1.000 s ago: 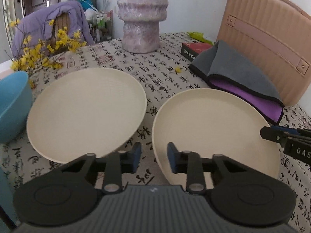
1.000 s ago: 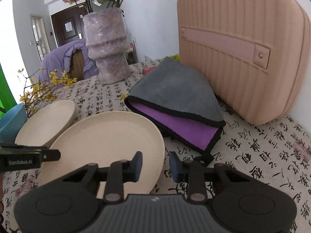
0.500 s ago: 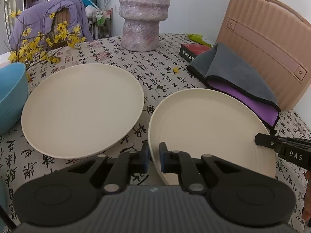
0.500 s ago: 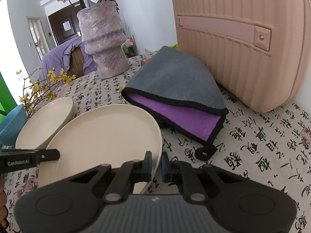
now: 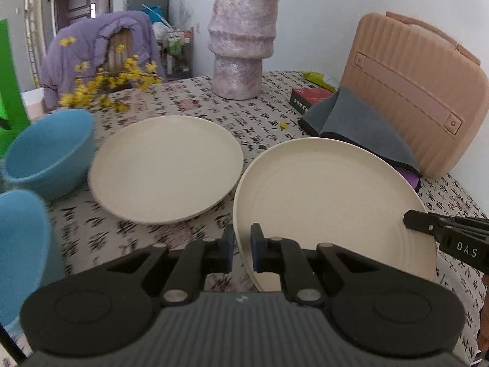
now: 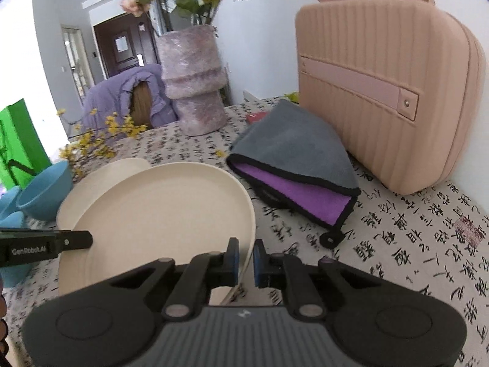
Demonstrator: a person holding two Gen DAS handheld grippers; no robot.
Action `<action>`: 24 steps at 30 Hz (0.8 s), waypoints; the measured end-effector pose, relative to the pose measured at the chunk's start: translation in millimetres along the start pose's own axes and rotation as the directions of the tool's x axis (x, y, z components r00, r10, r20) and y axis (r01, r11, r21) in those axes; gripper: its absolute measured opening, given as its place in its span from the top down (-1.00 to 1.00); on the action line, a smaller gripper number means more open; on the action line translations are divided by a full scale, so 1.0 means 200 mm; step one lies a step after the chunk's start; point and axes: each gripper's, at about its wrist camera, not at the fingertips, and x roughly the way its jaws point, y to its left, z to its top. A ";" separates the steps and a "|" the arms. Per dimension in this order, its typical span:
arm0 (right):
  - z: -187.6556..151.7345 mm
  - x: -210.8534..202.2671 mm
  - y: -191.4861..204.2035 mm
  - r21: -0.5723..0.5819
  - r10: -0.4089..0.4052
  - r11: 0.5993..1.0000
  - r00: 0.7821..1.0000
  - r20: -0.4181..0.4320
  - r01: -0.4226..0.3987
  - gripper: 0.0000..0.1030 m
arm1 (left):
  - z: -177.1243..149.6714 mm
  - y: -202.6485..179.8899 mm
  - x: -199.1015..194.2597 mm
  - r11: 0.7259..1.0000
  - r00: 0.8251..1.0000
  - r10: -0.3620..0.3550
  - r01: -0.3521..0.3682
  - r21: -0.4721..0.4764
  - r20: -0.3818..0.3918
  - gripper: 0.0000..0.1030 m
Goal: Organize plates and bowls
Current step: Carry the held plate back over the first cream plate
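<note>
A cream plate [image 5: 330,202] hangs tilted above the patterned tablecloth, held from both sides. My left gripper [image 5: 242,238] is shut on its left rim, and my right gripper [image 6: 246,253] is shut on the opposite rim of the same plate [image 6: 159,214]. The right gripper's tip [image 5: 409,220] shows at the plate's far side in the left wrist view. In the right wrist view the left gripper's tip [image 6: 88,238] shows at the other side. A second cream plate [image 5: 165,165] lies flat on the table to the left. Beyond it stand two blue bowls, one [image 5: 52,153] farther and one [image 5: 18,244] nearer.
A pink ribbed case [image 5: 412,91] stands at the right against the wall, with a grey and purple cloth [image 5: 360,122] in front of it. A tall pinkish vase [image 5: 241,46], a red box [image 5: 308,96] and yellow flower sprigs [image 5: 107,85] sit at the back.
Both grippers closed onto the right plate's rim, then rose with it. The plate has come off the cloth and tilts; the blue bowls have come into the left wrist view.
</note>
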 end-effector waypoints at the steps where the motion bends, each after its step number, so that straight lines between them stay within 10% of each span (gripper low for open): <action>1: -0.01 -0.03 0.01 -0.002 0.011 1.000 1.000 0.002 -0.011 0.83 | -0.01 0.01 -0.04 1.000 1.000 0.007 -0.007 -0.004 0.005 0.79; 24: -0.32 -0.53 0.43 -0.125 0.186 0.975 0.982 0.001 -0.185 0.83 | -0.52 0.22 -0.76 0.978 0.986 0.157 -0.148 -0.144 0.057 0.78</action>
